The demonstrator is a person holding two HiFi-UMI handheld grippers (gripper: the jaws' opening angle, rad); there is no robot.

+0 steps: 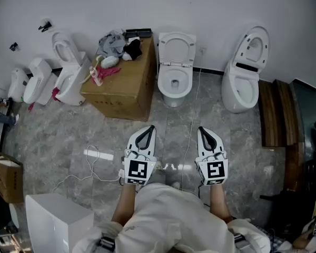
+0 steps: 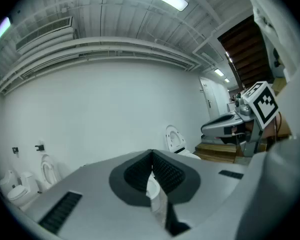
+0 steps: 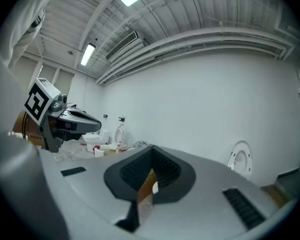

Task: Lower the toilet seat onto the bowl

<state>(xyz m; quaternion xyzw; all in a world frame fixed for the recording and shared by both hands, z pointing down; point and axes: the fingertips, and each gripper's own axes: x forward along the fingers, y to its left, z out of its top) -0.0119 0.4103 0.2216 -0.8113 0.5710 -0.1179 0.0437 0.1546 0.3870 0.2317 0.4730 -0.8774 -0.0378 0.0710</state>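
The floor (image 1: 68, 141) is grey veined stone, and a plain white wall (image 1: 200, 4) closes the room at the back. At far left a row of white fixtures (image 1: 39, 80) stands along that wall. Next comes a cardboard box (image 1: 124, 91) with rags (image 1: 113, 44) heaped on top, and a thin cable (image 1: 92, 165) loops over the floor in front of it.

The left gripper (image 1: 147, 130) is clenched on nothing, tips aimed at the wall. Ahead of both grippers, just right of the box, is the toilet (image 1: 175, 80). Its seat (image 1: 176, 49) is raised, leaning back toward the wall, with the bowl (image 1: 174, 83) open below. The long axis of the bowl runs from the wall toward the person, with the front pointing at them.

The right gripper (image 1: 205, 131) is likewise shut and empty, and lies parallel to its mate. Further right a second toilet (image 1: 242, 78) stands with its lid up (turned slightly askew), and dark planks (image 1: 276, 112) lie beside it.

Only the gripper views show the ribbed ceiling (image 2: 115, 14), a lamp (image 2: 177, 1) and a vent (image 2: 45, 31). In each of them the closed jaws cover the toilet ahead, leaving just a sliver visible between the pads. The left gripper view also catches the other gripper off to its right, and the right gripper view does the same to its left. Only the head view shows the seat whole.
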